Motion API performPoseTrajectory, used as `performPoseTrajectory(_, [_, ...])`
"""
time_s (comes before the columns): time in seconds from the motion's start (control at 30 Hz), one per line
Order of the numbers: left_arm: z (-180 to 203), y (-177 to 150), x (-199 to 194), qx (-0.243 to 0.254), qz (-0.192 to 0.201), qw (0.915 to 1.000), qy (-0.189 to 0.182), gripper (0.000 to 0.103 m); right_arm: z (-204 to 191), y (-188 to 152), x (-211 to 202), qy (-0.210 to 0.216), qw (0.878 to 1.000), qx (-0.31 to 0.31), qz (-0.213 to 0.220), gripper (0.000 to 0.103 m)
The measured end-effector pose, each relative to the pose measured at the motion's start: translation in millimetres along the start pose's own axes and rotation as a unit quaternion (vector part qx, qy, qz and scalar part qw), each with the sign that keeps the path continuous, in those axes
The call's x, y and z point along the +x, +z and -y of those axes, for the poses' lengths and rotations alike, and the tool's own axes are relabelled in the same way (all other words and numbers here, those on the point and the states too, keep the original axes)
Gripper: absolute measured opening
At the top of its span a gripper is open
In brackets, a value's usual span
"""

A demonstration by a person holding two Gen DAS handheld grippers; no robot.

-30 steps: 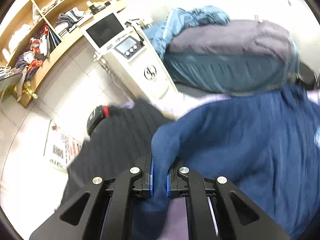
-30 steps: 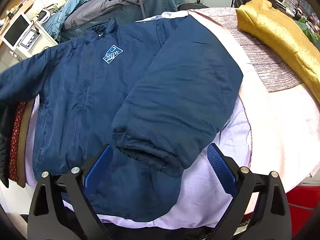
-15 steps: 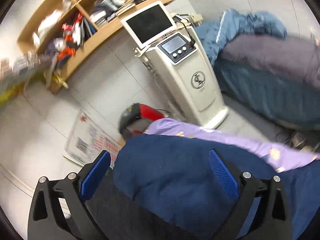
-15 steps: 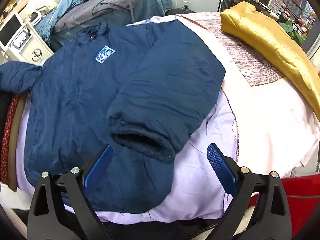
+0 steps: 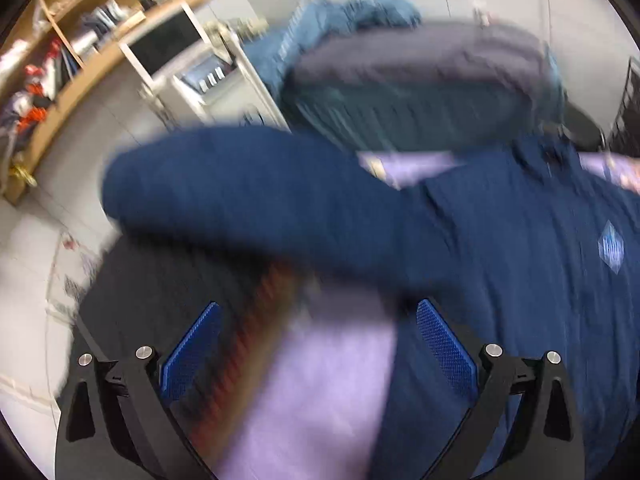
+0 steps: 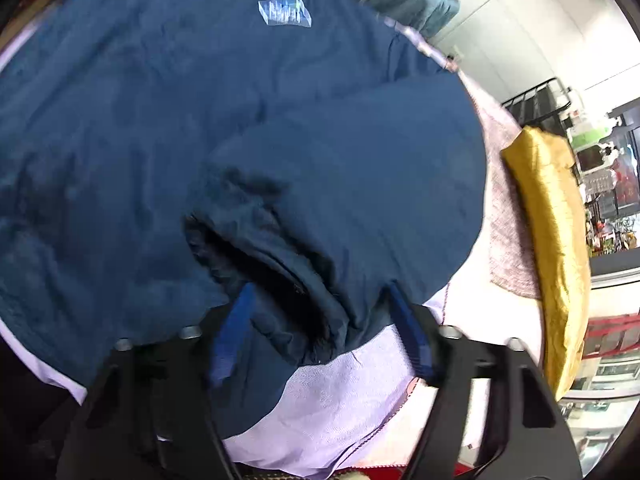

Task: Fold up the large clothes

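Left gripper (image 5: 318, 350), right gripper (image 6: 320, 326): black angular frames, blue ribbed pads, silver screw heads.

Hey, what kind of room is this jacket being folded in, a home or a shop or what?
Hard to say for sure; it looks like a shop or workroom rather than a home. A wooden wall shelf crammed with goods, a white machine with a screen, and stocked racks past the yellow fabric suggest that.

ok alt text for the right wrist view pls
The right claw is closing around the cuff of a navy jacket sleeve folded across its front. The jacket lies on a lilac sheet; a gold cloth sits right.
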State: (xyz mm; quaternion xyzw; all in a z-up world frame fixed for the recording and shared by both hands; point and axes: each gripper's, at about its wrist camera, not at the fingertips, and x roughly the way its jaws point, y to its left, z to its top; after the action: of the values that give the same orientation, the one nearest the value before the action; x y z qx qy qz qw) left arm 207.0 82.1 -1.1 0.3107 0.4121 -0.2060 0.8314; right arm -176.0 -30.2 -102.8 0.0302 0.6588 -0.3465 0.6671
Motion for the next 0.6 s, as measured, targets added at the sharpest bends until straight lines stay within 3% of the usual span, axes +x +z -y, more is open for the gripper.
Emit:
performPoseTrajectory(0.03, [13,-16,5,0.007,-0.021,0.9997,-0.010,0.097,10,2,1,0.012,1.000,0.022,-0.001,0.025])
performPoseTrajectory(0.07, [21,-28,8,0.011,-0.034,0.9993,-0.014,0.097,20,4,-2,0.029,0.999,0.043,0.005,0.019])
performPoseTrajectory(0.17, [48,-68,12,0.022,-0.075,0.9966,-0.028,0.097,77,7,-17,0.103,0.982,0.155,0.033,0.014])
performPoseTrajectory(0.23, [56,-84,11,0.019,-0.092,0.9948,-0.037,0.097,124,8,-29,0.138,0.963,0.223,0.054,0.012])
performPoseTrajectory(0.33, [59,-100,9,-0.002,-0.115,0.9924,-0.044,0.097,221,9,-55,0.169,0.926,0.319,0.112,0.012])
performPoseTrajectory(0.5, [61,-111,2,-0.018,-0.125,0.9914,-0.034,0.097,351,16,-71,0.183,0.876,0.419,0.155,0.011])
performPoseTrajectory(0.6, [62,-114,-5,-0.024,-0.124,0.9915,-0.032,0.097,405,17,-58,0.148,0.866,0.454,0.149,0.011])
